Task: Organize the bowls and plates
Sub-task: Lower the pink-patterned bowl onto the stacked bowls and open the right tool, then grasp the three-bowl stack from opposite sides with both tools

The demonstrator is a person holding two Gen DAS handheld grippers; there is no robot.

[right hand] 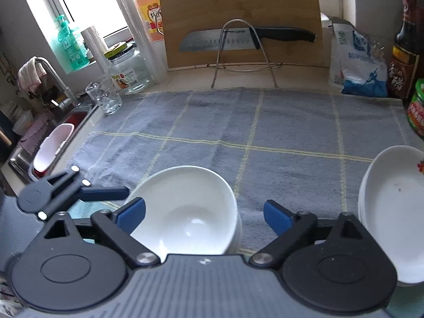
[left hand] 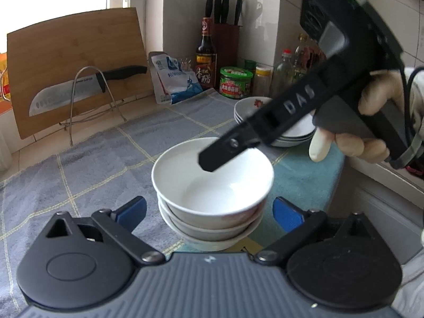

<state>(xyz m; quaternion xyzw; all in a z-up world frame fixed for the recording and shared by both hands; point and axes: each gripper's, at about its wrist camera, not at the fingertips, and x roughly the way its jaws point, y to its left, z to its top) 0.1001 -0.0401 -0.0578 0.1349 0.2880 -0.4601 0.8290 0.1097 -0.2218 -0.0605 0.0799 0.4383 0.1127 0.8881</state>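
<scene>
Stack of white bowls (left hand: 212,193) on grey checked towel (left hand: 106,159), near edge of worktop. Stack of plates (right hand: 394,212) to its right. Left hand-held gripper (left hand: 209,212) released, pads either side of the bowls, apart from them; right hand-held gripper (right hand: 204,214) released above them.

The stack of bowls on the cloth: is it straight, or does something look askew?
The top bowl sits tilted in the bowl stack, its rim not level with those below. Nothing looks spilled or broken. The plate stack beside it looks neat.

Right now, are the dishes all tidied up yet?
Nearly, it looks. The white bowls sit nested in one stack on the blue towel, and the plates are piled beside them. Both the left claw and the right claw are open and empty. No loose dishes show.
</scene>
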